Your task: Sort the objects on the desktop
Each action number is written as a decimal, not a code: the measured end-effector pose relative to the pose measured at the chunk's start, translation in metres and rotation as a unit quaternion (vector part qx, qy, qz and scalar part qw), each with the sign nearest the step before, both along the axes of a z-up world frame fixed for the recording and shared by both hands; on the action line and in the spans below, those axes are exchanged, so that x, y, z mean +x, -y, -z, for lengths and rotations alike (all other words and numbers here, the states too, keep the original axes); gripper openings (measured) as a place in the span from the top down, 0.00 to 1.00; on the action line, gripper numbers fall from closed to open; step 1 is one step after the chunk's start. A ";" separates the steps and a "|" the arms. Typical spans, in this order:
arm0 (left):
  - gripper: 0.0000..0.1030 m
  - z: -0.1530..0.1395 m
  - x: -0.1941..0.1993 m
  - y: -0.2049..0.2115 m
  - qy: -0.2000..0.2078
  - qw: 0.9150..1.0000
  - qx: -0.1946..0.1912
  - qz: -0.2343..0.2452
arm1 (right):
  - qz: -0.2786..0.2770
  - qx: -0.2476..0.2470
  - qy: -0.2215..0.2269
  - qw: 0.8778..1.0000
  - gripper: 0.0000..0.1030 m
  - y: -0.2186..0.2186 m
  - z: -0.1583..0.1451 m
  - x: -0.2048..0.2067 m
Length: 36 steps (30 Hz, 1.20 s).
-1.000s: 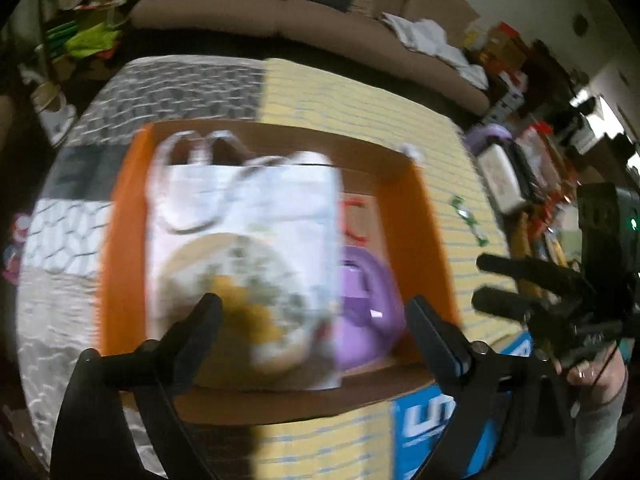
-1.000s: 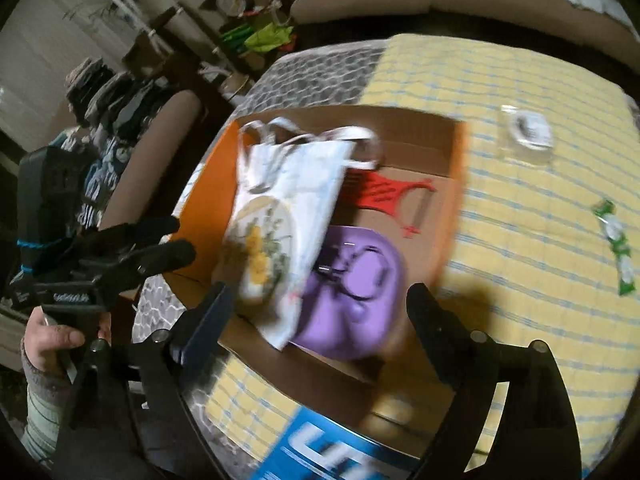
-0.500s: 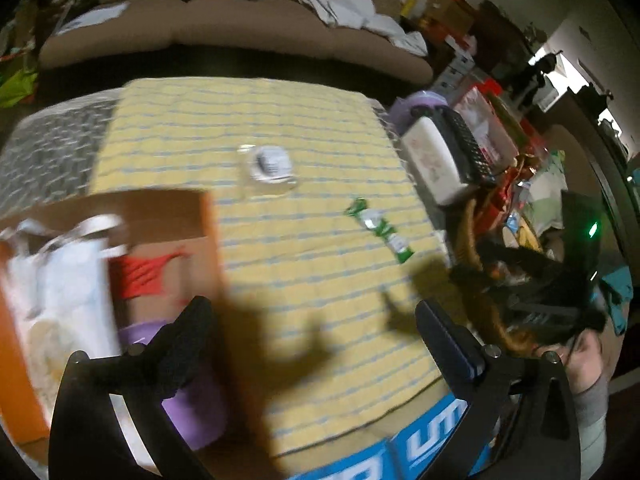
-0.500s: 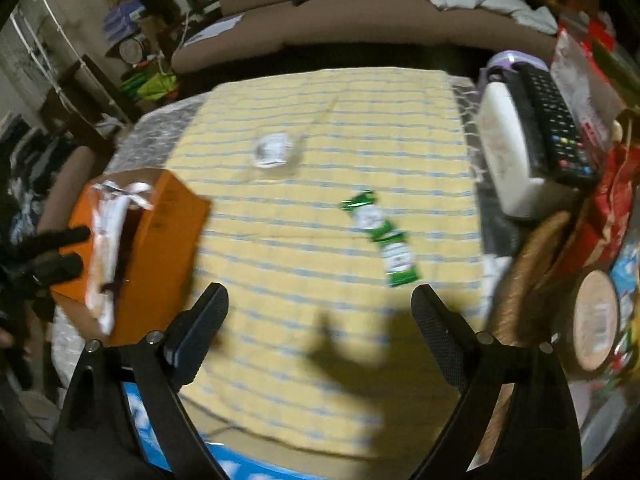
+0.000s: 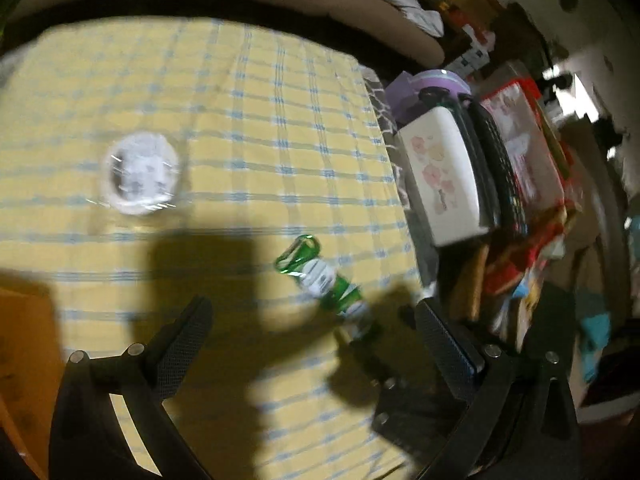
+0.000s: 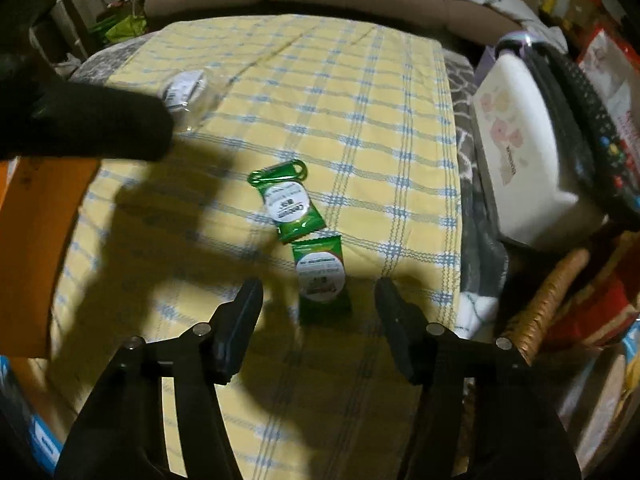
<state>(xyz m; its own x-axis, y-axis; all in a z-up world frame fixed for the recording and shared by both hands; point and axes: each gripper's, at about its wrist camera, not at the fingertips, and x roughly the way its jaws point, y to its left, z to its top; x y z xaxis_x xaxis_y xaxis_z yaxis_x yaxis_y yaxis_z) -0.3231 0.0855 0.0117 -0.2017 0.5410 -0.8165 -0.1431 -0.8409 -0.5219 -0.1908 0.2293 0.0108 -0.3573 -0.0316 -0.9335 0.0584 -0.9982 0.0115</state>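
Cluttered living room, dim light; low table under a yellow checked cloth (image 5: 248, 128), sofa behind, heaped boxes and bags along the right edge

Left wrist view: badly blurred. Left gripper (image 5: 312, 332) spread wide, nothing between its fingers, hovering above the cloth. Clear bag with a white roll (image 5: 138, 174) lies flat toward the far left, well apart from the gripper. Green sachet strip (image 5: 328, 280) lies nearer, between the fingers' line and the table's right edge. Orange box (image 5: 24, 344) shows at the lower left. A white floral case (image 5: 440, 176) sits just off the cloth to the right

Right wrist view: sharper. Right gripper (image 6: 320, 312) open, empty, its fingers straddling the near end of the sachet strip (image 6: 308, 236), not touching as far as I can tell. The strip is two joined packets, lying flat. A dark, blurred shape intrudes from the left, partly covering the bagged roll (image 6: 186, 88); probably the other gripper

Risks, as I judge them:
- Thin flat packets on soft cloth: fingers may pinch cloth along with foil, or slide over it
- Gripping one packet only could let the other dangle, swing or snag on the box edge
- Two grippers working close together could collide
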 end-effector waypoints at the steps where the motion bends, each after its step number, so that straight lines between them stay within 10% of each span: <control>1: 0.00 0.004 -0.002 -0.002 0.006 1.000 0.006 -0.002 | 0.006 -0.003 0.002 1.000 0.52 -0.003 0.005 -0.001; 9: 0.02 0.037 -0.015 0.003 0.066 0.989 0.107 -0.078 | 0.012 -0.015 -0.014 1.000 0.65 -0.005 0.026 0.006; 24: 0.09 0.048 -0.027 -0.056 0.017 0.997 -0.067 -0.025 | 0.008 -0.112 -0.049 0.993 0.73 -0.008 -0.015 0.081; 27: 0.19 0.048 -0.026 -0.074 0.004 0.990 -0.139 0.001 | 0.005 -0.105 -0.056 0.993 0.73 -0.003 -0.020 0.083; 30: 0.50 0.045 -0.022 -0.079 -0.015 0.977 -0.212 0.011 | 0.005 -0.111 -0.055 0.992 0.73 -0.005 -0.017 0.082; 34: 0.90 0.044 -0.020 -0.058 -0.026 0.976 -0.215 0.014 | 0.006 -0.113 -0.052 0.992 0.73 -0.004 -0.017 0.094; 36: 0.93 0.044 -0.016 -0.040 -0.017 0.982 -0.185 0.021 | 0.007 -0.113 -0.054 0.992 0.73 -0.006 -0.017 0.099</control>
<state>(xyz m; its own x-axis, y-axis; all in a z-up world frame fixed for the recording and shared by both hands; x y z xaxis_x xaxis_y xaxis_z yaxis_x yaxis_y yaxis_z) -0.3387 0.1257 -0.0326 -0.2161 0.2158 -0.9522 -0.1928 -0.9655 -0.1750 -0.0919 0.2352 0.0274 -0.4561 -0.2300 -0.8597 0.0569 -0.9716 0.2298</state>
